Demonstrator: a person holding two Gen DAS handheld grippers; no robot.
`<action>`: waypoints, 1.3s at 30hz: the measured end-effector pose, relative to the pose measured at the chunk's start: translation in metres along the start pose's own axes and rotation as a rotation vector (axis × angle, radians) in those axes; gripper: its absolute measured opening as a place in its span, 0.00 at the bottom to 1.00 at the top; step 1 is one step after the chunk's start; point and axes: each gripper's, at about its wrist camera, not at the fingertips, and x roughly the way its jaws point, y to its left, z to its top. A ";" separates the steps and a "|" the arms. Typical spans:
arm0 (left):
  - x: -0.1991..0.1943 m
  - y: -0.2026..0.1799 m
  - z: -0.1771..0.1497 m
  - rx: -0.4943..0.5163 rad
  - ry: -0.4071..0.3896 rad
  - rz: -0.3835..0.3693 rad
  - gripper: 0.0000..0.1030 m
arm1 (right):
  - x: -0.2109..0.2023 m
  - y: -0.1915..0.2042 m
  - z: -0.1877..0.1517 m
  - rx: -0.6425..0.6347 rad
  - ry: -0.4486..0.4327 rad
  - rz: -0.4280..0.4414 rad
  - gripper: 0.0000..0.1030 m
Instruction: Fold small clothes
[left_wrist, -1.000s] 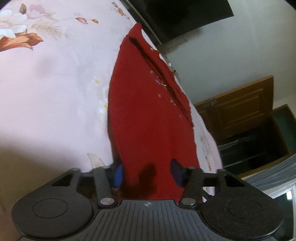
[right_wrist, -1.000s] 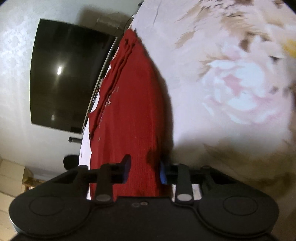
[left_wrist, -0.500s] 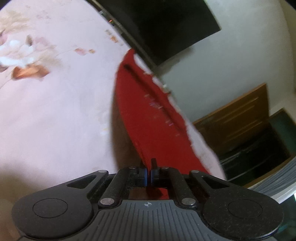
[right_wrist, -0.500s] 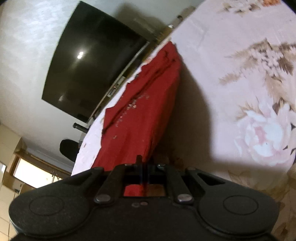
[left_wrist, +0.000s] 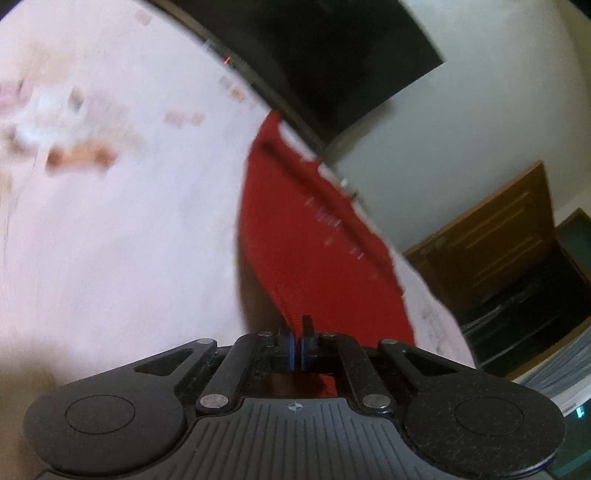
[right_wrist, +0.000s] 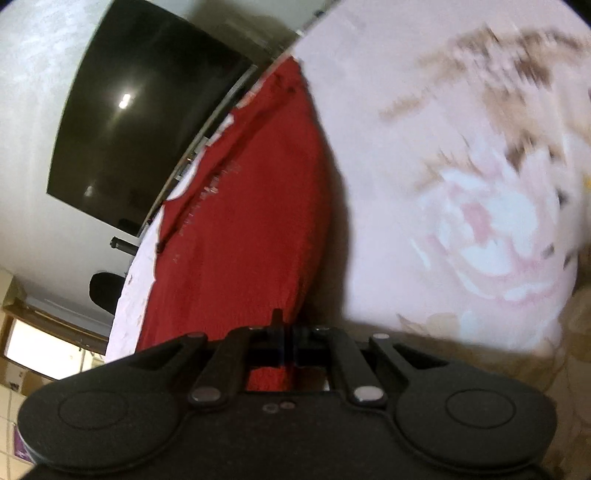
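On floral bedsheet (left_wrist: 110, 258): red knit garment (left_wrist: 314, 251) lies lengthwise, far end near bed edge below dark TV (right_wrist: 147, 129). My left gripper (left_wrist: 297, 343) pinched tight on near hem corner; my right gripper (right_wrist: 286, 343) likewise clamped on other near corner. Near edge raised off sheet, shadow beneath. Judgement: fold only begun. Left: carry hem toward far end, lay flat, release. Both views motion-blurred.
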 end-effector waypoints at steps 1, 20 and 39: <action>-0.003 -0.006 0.005 0.020 -0.014 -0.004 0.03 | -0.005 0.006 0.003 -0.017 -0.013 0.003 0.04; 0.051 -0.093 0.165 0.257 -0.151 -0.044 0.03 | -0.004 0.133 0.128 -0.372 -0.171 -0.053 0.04; 0.266 -0.071 0.276 0.351 -0.021 0.112 0.03 | 0.177 0.097 0.290 -0.272 -0.106 -0.061 0.04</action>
